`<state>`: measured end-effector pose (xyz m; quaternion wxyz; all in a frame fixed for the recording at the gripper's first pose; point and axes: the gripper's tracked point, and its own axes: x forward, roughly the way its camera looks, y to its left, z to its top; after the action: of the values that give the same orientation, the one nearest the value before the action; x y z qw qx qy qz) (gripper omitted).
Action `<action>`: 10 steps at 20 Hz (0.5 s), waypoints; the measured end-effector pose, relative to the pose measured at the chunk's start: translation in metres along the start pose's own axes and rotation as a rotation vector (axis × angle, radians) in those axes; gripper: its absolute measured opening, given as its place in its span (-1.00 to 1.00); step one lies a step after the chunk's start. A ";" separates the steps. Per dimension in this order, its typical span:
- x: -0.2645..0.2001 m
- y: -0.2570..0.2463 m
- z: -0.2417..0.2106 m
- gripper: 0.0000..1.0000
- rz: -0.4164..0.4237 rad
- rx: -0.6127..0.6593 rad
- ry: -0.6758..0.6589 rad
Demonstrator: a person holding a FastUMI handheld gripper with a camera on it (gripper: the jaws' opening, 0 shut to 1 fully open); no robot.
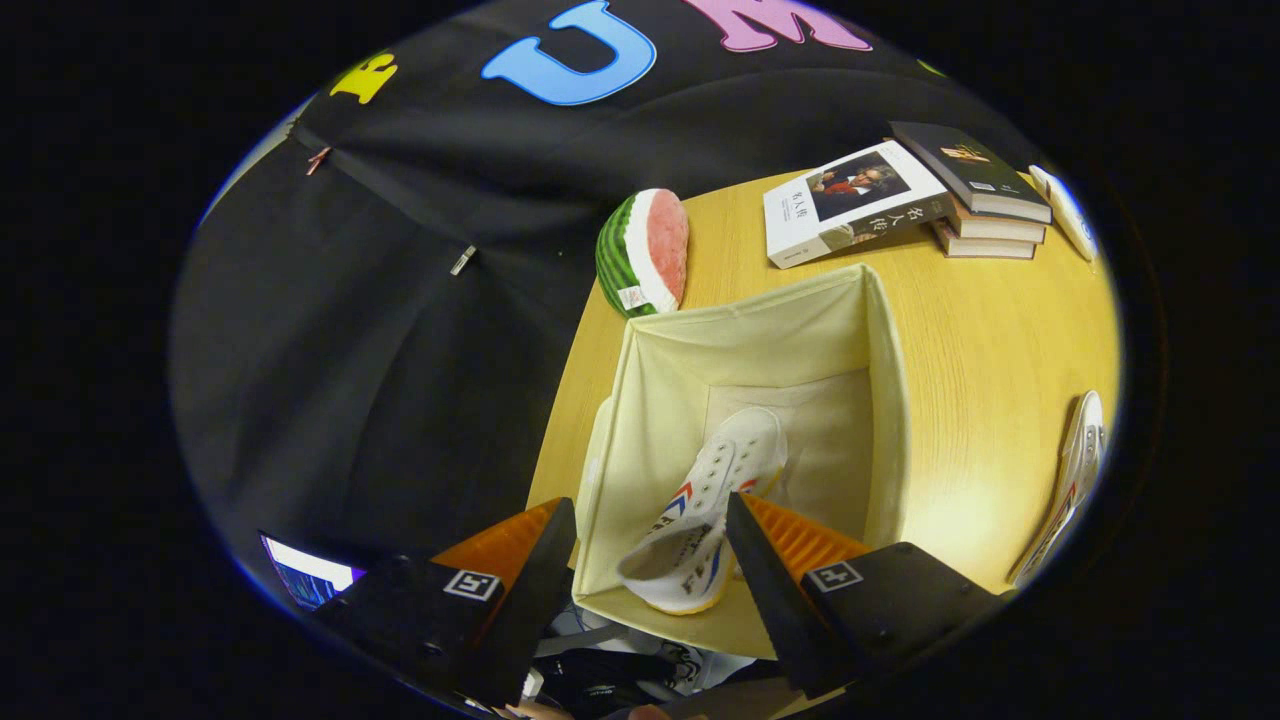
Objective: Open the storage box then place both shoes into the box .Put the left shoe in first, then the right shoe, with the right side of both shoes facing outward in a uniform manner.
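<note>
An open cream fabric storage box [880, 330] stands on the wooden table just ahead of my fingers. Inside it lies a white canvas shoe [705, 510] with red and blue stripes, its heel toward me and its toe pointing into the box, leaning on the near wall. My gripper [650, 560] hovers above the box's near edge, open, with a wide gap between the fingers; the shoe's heel shows in that gap and neither finger touches it. A second white shoe [1075, 480] lies on the table to the right of the box.
A plush watermelon slice [645, 250] sits beyond the box at the table's far left corner. A stack of books [985, 190] and one loose book [850, 205] lie at the far right. The table's left edge runs beside the box.
</note>
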<state>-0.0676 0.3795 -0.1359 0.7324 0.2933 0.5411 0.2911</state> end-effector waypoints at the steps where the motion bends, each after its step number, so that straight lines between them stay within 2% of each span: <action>1: -0.007 -0.003 0.004 0.90 0.004 0.004 -0.010; 5: -0.047 -0.027 0.021 0.90 -0.016 -0.021 -0.103; 10: -0.116 -0.097 0.037 0.89 -0.149 -0.093 -0.265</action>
<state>-0.0498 0.2251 -0.1272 0.8298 0.2541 0.4457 0.2195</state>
